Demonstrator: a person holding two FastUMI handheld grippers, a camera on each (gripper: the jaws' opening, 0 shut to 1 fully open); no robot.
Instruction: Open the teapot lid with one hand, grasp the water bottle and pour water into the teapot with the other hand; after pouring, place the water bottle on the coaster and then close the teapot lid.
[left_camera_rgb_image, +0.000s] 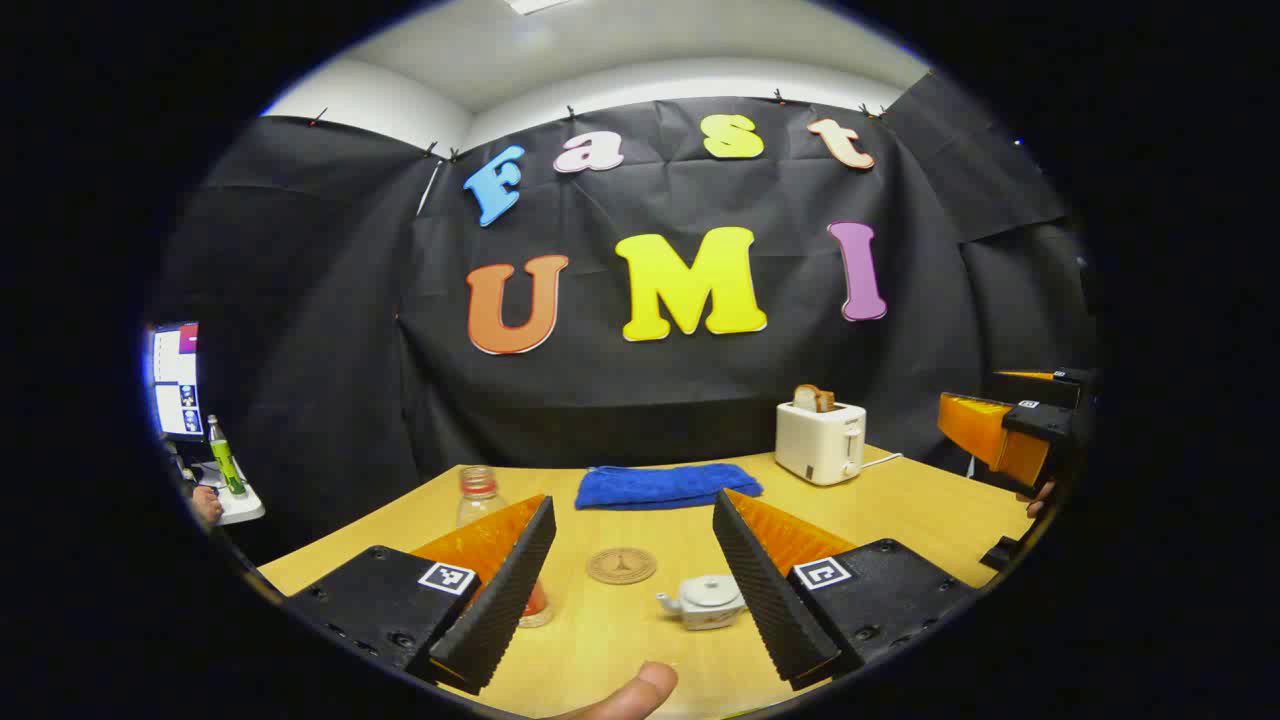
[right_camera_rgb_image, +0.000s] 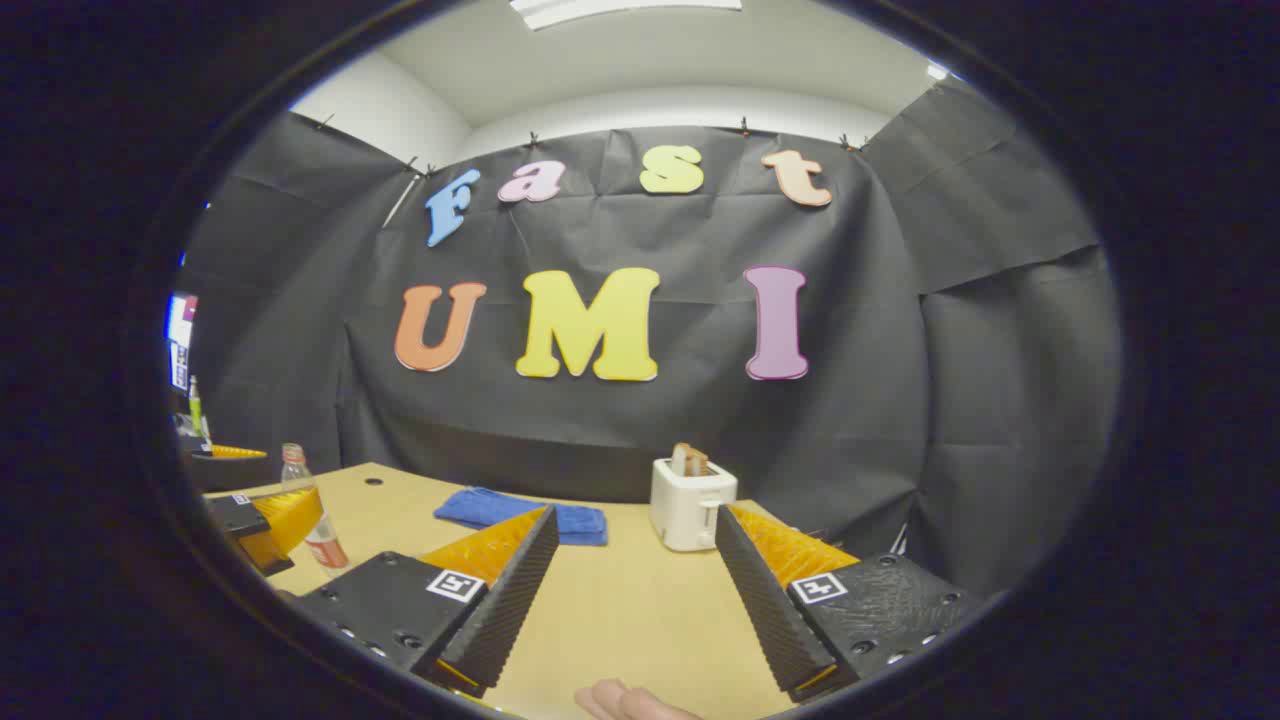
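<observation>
In the left gripper view a small white teapot (left_camera_rgb_image: 706, 599) with its lid on sits on the wooden table (left_camera_rgb_image: 640, 640), close to the inner face of the right finger. A round brown coaster (left_camera_rgb_image: 621, 565) lies just behind it. A clear water bottle (left_camera_rgb_image: 480, 497) with a red label stands at the left, partly hidden by the left finger. My left gripper (left_camera_rgb_image: 635, 590) hangs open above them, holding nothing. In the right gripper view my right gripper (right_camera_rgb_image: 635, 600) is open over bare table, and the bottle (right_camera_rgb_image: 308, 510) stands far left beside the other gripper (right_camera_rgb_image: 255, 525).
A white toaster (left_camera_rgb_image: 820, 440) with toast stands at the back right, also seen as the toaster (right_camera_rgb_image: 690, 500) ahead of the right gripper. A folded blue cloth (left_camera_rgb_image: 665, 486) lies at the back. A monitor (left_camera_rgb_image: 175, 380) and a green bottle (left_camera_rgb_image: 226, 462) sit off the table at left.
</observation>
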